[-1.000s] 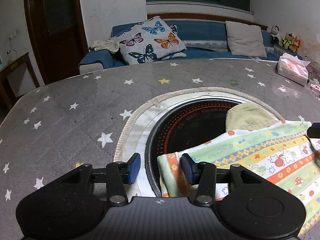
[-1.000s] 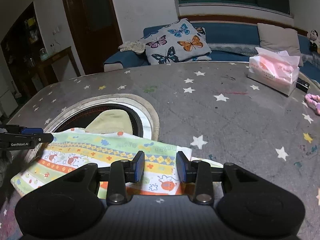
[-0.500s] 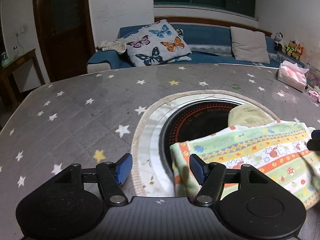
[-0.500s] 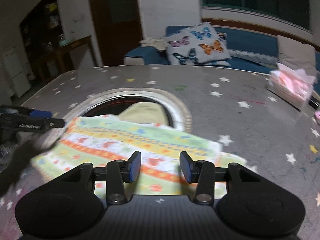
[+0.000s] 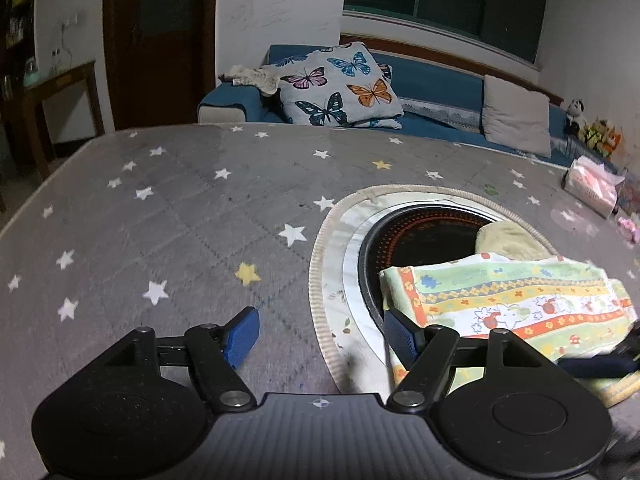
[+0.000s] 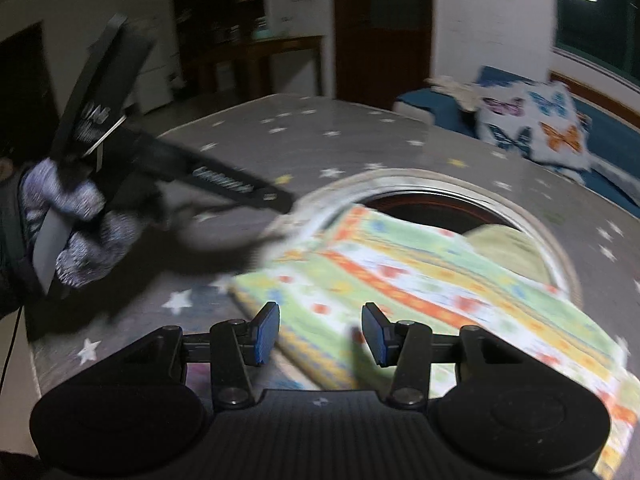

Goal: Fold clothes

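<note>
A: The left gripper [image 5: 320, 330] is sitting with its blue pads wide apart, gripping nothing. What is lying around it?

B: Its right pad is hovering at the near left corner of the folded cloth [image 5: 516, 300], and the left pad is hanging over the grey starred table [image 5: 160, 216]. I cannot tell whether the right pad is touching the cloth.

A: And the right gripper [image 6: 320, 330]?

B: Its pads are also standing apart, holding nothing, with the same cloth [image 6: 420, 280] lying flat beneath and beyond them.

A: Where is that cloth resting?

B: It is lying partly on the table and partly over the round black cooktop [image 5: 424, 236] set into it, with a cream braided ring [image 5: 320, 240] running around that. A pale yellow cloth [image 5: 508, 238] is showing just behind it.

A: Anything further out?

B: In the right wrist view a gloved hand [image 6: 76, 236] is holding the other gripper, blurred. A tissue pack [image 5: 592, 184] is sitting near the table's far right edge, and a butterfly pillow [image 5: 340, 88] is leaning on the blue sofa [image 5: 436, 80] beyond.
</note>
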A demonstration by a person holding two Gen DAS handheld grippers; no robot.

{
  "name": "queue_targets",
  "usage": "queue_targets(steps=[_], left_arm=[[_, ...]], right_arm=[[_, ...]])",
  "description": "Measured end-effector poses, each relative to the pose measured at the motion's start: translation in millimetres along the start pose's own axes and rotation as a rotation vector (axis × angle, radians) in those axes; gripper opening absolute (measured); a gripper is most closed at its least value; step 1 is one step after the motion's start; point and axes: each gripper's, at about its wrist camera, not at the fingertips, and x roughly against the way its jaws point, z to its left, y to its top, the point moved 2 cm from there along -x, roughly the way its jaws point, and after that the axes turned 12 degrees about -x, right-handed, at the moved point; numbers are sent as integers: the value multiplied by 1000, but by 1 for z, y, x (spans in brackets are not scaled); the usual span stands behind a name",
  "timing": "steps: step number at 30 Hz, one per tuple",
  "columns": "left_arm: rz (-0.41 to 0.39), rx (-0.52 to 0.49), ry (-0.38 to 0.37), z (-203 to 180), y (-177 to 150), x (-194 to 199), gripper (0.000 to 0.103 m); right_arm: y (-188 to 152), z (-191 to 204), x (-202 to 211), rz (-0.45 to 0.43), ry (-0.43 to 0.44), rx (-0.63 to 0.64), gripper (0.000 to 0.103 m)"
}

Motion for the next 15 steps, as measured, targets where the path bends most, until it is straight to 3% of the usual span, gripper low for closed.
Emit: queue_targets(steps=[10, 15], left_arm=[[29, 76, -100, -7, -3, -3, 80], [48, 133, -141, -10, 0, -8, 82]], right_arm=[[-7, 32, -34, 33, -24, 115, 42], [-3, 27, -30, 13, -10, 69, 15]])
